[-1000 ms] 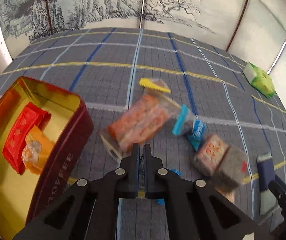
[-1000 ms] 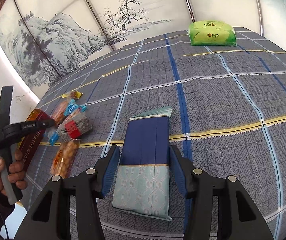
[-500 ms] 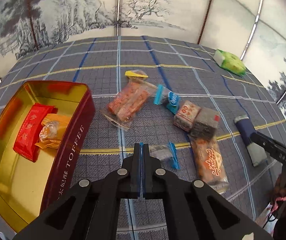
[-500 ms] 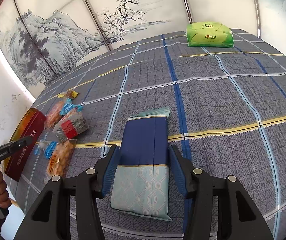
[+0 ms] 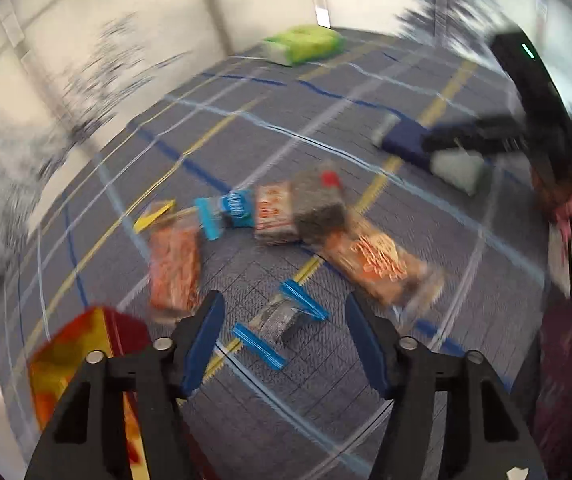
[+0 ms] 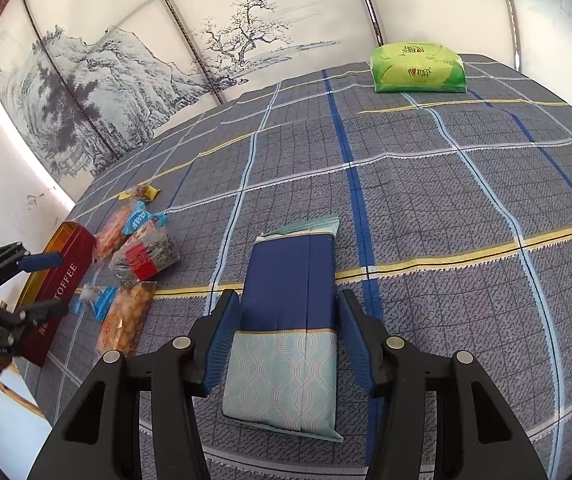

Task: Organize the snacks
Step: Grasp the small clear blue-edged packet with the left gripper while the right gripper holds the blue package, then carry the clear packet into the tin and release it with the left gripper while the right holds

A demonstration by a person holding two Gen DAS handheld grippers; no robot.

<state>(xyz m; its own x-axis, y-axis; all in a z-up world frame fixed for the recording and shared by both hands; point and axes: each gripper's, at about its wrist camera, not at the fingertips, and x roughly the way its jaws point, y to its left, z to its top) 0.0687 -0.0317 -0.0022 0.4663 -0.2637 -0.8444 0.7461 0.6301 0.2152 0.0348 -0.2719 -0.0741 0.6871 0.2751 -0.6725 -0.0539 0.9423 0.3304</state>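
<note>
The left tool point(image 5: 281, 344) is spread wide with its blue-padded fingers apart and nothing between them; this view is motion-blurred. Just beyond its tips a small clear candy wrapper with blue crimped ends point(image 5: 279, 320) lies on the checked grey cloth point(image 5: 366, 120) that covers the worktop. At lower left sits the corner of a red tin with a gold interior point(image 5: 81, 344); from the right wrist view the word TOFFEE runs along its side, and its contents cannot be seen. Farther out the snacks lie in a loose row: an orange crinkly packet point(image 5: 173, 264), a yellow-ended wrapper point(image 5: 153, 214), a blue-and-white sachet point(image 5: 229, 210), a clear block with red print point(image 5: 273, 214), a grey speckled block with a red label point(image 5: 320, 204) and a flat clear pack of orange biscuits point(image 5: 378, 262).

The right tool point(image 6: 290, 336) is also spread, its fingers on either side of a soft rectangular navy and pale-blue patterned pack point(image 6: 290, 320) lying flat on the cloth; whether the pads touch it is unclear. Well beyond, near the painted landscape screen point(image 6: 125, 80), rests a green plastic tissue pack point(image 6: 418, 68).
</note>
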